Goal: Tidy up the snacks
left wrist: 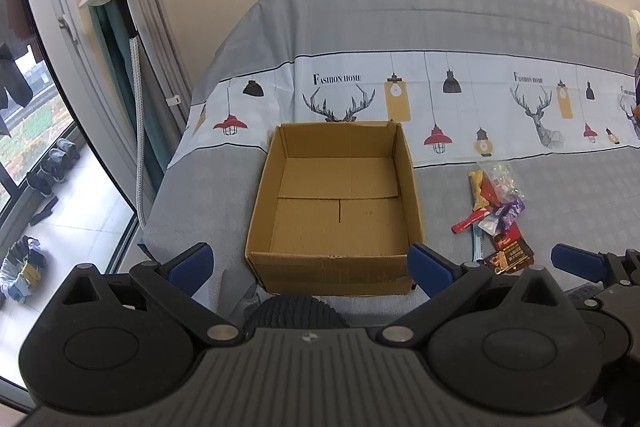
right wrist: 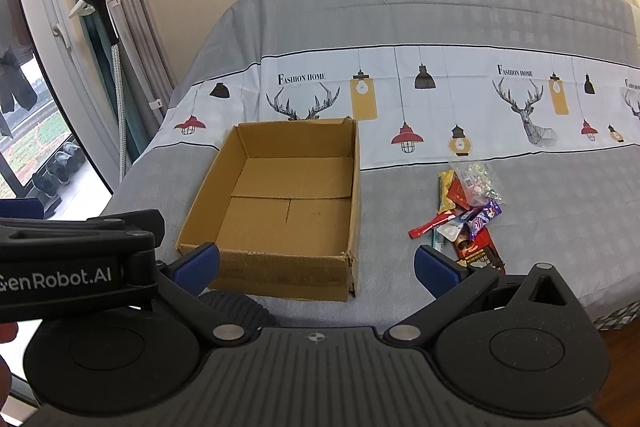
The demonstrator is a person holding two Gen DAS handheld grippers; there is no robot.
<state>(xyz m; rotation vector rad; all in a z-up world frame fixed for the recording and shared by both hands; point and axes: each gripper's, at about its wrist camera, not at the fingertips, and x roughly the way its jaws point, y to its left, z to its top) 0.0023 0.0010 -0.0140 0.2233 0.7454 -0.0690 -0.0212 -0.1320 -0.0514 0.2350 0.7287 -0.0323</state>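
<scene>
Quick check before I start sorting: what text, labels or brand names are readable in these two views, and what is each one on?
"FASHION HOME": printed on the tablecloth, repeated along its white band.
"GenRobot.AI" (first letter cut off): on the left gripper body, in the right wrist view.
Snack wrappers: print too small and blurred to read.
Cardboard box: no readable text.

Both views are evenly bright with soft daylight entering from the window [left wrist: 48,131] at nine o'clock, where the outdoor floor is washed out to near white. Shadows are faint: the cardboard box [left wrist: 336,203] throws only a thin dark band along its six o'clock edge, and its inner walls shade gently toward nine o'clock. Fisheye distortion bows the window frame and the bed [right wrist: 440,19] edges, dark vignette shows at the one o'clock corners, and focus is crisp with slight softening toward the rims.
</scene>
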